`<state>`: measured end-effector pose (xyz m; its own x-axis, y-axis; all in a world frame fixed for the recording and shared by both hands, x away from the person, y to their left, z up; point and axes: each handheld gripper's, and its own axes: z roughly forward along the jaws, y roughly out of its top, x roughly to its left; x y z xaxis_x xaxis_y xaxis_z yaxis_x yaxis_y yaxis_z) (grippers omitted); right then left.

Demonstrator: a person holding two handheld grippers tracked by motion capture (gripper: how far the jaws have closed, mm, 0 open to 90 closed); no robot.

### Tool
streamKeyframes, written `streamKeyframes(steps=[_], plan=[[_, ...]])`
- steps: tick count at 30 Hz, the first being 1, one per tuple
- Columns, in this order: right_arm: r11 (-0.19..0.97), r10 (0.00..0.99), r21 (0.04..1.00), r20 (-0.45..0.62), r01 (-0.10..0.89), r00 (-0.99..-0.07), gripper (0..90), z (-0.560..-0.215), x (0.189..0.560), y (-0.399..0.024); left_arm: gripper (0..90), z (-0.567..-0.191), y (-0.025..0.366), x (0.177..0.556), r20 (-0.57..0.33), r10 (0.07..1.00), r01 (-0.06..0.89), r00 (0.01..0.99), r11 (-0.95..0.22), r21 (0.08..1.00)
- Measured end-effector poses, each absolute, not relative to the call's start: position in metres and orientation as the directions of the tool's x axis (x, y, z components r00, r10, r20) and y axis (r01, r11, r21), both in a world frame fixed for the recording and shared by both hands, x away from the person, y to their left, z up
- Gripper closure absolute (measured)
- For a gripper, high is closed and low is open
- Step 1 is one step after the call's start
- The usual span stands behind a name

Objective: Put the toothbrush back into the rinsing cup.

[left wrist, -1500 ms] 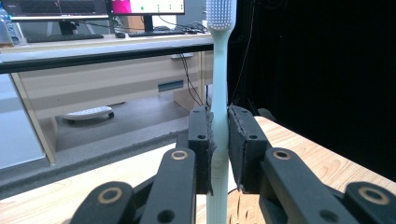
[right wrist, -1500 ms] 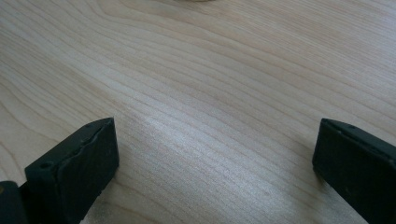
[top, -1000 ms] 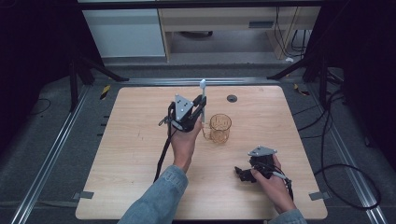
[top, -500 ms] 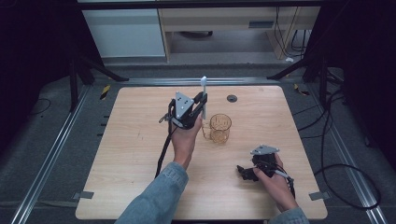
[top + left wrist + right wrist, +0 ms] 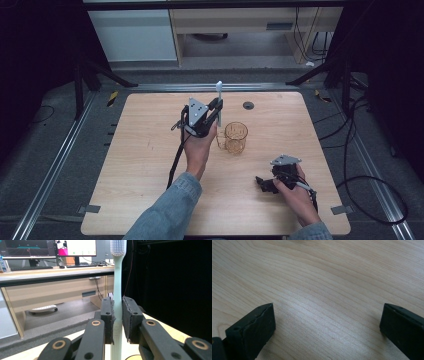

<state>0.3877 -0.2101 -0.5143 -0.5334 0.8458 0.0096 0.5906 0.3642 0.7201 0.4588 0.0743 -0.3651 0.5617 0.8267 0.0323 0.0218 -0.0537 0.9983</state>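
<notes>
Nearest us, the right gripper (image 5: 265,184) lies low on the pale wooden table (image 5: 140,165) at its near right — jaws spread wide, bare wood grain between them in the right gripper view, nothing held.

Further in, near the table's middle, the left gripper (image 5: 216,107) is raised in the left hand (image 5: 199,150), jaws pressed together on the handle of a pale mint plastic toothbrush with white bristles (image 5: 118,277). The brush stands upright, head up, its lower handle running down between the pads and out below them.

Just right of that hand stands a clear amber-tinted plastic cup with a side handle (image 5: 235,137), upright on the table and apparently empty. The brush is near the cup, a little behind and to its left, not over its mouth.

Beyond, a small dark round grommet (image 5: 248,105) sits near the far edge.

Our reading: pick-up done, brush secured. Left to do, likely — carry it over the cup, lower it in, release.
</notes>
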Motion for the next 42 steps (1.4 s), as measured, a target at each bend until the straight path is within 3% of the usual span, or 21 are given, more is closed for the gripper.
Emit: streamKeyframes(steps=[42], plan=[[0.379, 0.842, 0.724, -0.012, 0.576, -0.539, 0.5, -0.515, 0.389, -0.211, 78.7, -0.406, 0.072, 0.461, 0.014, 0.824, 0.061, 0.566, -0.058, 0.996]])
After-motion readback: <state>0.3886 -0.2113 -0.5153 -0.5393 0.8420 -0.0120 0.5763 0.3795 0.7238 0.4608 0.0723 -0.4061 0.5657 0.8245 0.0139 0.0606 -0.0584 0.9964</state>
